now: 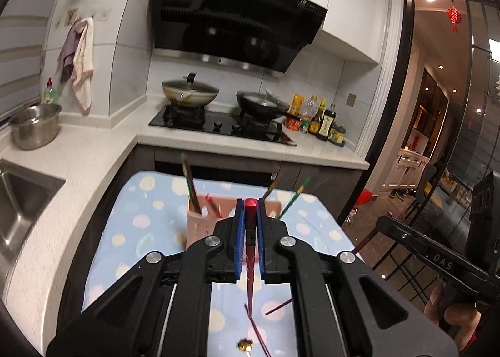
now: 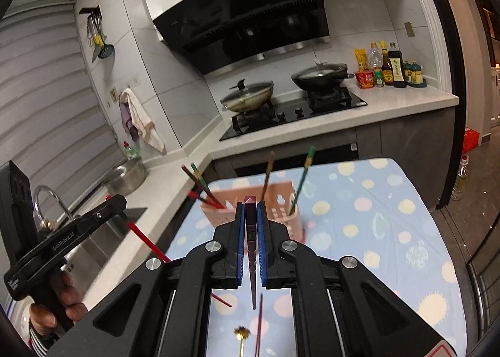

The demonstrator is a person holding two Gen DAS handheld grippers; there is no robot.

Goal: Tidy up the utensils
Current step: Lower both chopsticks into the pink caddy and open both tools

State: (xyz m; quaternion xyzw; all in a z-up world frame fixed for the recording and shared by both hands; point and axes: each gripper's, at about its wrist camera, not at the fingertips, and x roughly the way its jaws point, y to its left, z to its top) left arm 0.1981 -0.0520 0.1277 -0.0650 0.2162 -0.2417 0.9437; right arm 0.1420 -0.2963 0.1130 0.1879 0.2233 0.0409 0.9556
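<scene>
My left gripper (image 1: 250, 204) is shut on a red chopstick (image 1: 250, 263), which runs lengthwise between the blue pads. It hangs above the dotted tablecloth (image 1: 147, 232), short of the pink utensil holder (image 1: 201, 222). That holder has several chopsticks (image 1: 190, 183) standing in it. My right gripper (image 2: 250, 205) is shut on a dark maroon chopstick (image 2: 252, 275), also in front of the pink utensil holder (image 2: 281, 200). The right wrist view shows the left gripper (image 2: 118, 200) at the left with its red chopstick (image 2: 147, 240). Loose chopsticks (image 2: 258, 325) and a gold-topped utensil (image 2: 241, 333) lie on the cloth below.
Beyond the table runs a white counter (image 1: 218, 141) with a hob, two lidded pans (image 1: 190, 91) and sauce bottles (image 1: 318, 118). A sink (image 1: 22, 210) and a steel bowl (image 1: 35, 126) lie to the left. A doorway (image 1: 437, 138) opens on the right.
</scene>
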